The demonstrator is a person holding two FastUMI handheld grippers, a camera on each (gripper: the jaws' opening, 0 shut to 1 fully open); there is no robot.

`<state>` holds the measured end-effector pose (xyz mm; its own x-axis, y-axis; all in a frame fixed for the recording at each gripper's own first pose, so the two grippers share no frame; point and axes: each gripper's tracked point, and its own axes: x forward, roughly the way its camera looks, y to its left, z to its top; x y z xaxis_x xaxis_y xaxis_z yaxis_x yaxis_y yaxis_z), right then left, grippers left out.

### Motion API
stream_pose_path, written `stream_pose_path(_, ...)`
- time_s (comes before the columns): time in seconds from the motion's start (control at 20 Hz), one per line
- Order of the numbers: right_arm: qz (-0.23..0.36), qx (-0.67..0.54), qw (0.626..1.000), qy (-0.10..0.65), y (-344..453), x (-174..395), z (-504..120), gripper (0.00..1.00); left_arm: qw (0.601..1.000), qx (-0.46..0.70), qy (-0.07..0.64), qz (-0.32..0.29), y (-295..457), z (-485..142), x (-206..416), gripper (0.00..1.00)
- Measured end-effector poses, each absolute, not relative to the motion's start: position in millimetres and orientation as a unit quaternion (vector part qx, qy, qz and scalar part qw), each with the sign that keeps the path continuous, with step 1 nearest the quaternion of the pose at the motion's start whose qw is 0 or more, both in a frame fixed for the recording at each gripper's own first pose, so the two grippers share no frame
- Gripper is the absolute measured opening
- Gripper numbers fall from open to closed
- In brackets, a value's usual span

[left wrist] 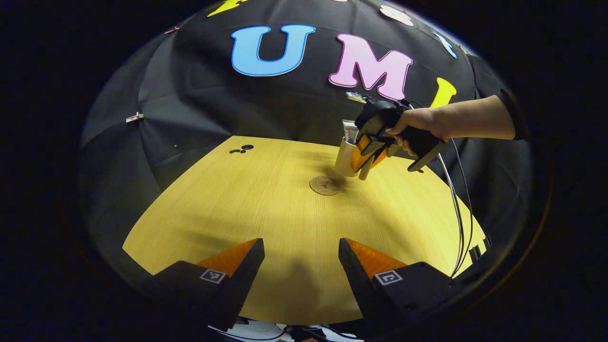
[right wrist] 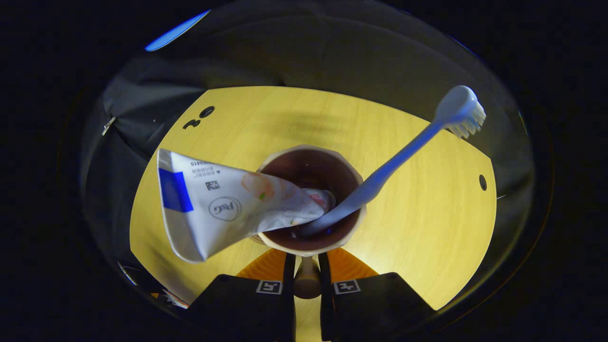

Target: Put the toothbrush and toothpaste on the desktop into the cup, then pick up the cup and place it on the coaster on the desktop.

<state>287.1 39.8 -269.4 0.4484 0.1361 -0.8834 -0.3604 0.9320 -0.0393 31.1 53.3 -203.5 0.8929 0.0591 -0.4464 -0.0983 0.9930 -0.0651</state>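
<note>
A beige cup (right wrist: 311, 199) with a dark inside holds the white toothpaste tube (right wrist: 223, 204), leaning left, and the pale blue toothbrush (right wrist: 403, 152), leaning right with its bristles up. My right gripper (right wrist: 307, 266) is shut on the cup's handle (right wrist: 307, 280). In the left gripper view, a hand (left wrist: 422, 126) holds that right gripper (left wrist: 366, 164) with the cup (left wrist: 345, 159) tilted, low over the table just beyond and right of the round brown coaster (left wrist: 324, 185). My left gripper (left wrist: 301, 247) stands open near the table's front edge, with nothing between its fingers.
The yellow wooden table (left wrist: 247, 209) has small black holes at its far left (left wrist: 242, 149) and one at the right (right wrist: 482, 182). Cables (left wrist: 458, 213) trail down from the right gripper over the table's right edge. A black cloth wall stands behind.
</note>
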Motion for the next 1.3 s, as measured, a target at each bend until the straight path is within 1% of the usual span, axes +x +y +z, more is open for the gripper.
stream_pose_path(0.3, 0.170, -0.133, 0.830, 0.514, 42, 286, -272, 0.24, 0.970, -0.049, 0.232, 0.050, 59, -208, 21, 0.98)
stream_pose_path(0.65, 0.167, -0.140, 0.820, 0.530, 40, 278, -271, 0.24, 0.970, -0.055, 0.230, 0.058, 66, -211, 15, 0.98)
stream_pose_path(0.8, 0.154, -0.139, 0.818, 0.537, 38, 275, -271, 0.24, 0.970, -0.055, 0.228, 0.059, 68, -207, 15, 0.98)
stream_pose_path(1.05, 0.153, -0.139, 0.821, 0.532, 39, 275, -272, 0.24, 0.968, -0.115, 0.211, 0.066, 68, -191, 18, 0.97)
stream_pose_path(1.25, 0.170, -0.127, 0.824, 0.525, 47, 275, -269, 0.30, 0.969, -0.101, 0.214, 0.075, 76, -192, 16, 0.97)
stream_pose_path(1.3, 0.174, -0.117, 0.828, 0.520, 50, 272, -266, 0.39, 0.969, -0.097, 0.216, 0.073, 76, -192, 15, 0.97)
